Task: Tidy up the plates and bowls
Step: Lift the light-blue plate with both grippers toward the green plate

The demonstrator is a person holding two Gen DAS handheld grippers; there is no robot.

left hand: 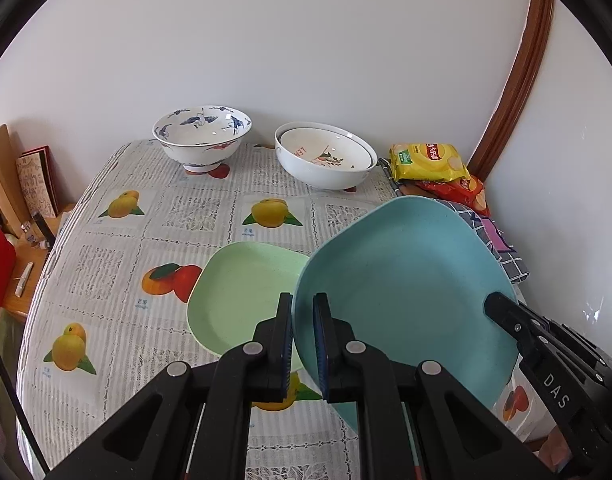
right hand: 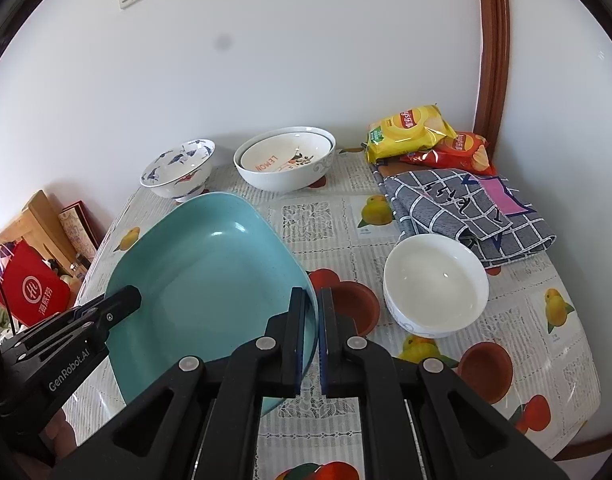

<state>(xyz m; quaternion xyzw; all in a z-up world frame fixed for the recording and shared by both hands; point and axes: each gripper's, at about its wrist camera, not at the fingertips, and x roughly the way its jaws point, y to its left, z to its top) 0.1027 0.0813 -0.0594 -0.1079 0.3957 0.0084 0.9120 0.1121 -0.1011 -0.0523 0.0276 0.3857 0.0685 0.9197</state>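
Two claws, left claw (left hand: 302,344) and right claw (right hand: 310,340), pinch opposite rims of stiff, light-looking teal plate (left hand: 409,280) at lower centre; slippery edges likely.

I see a yellow chip bag (right hand: 407,130) lying on a red one (right hand: 463,152), beside a checked cloth (right hand: 465,212) on the counter (right hand: 325,216).

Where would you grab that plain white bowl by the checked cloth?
Probably by its rim. The plain white bowl stands upright and open, so one finger could slip inside the thin wall and one outside, coming down from above on the near side, away from the checked cloth.
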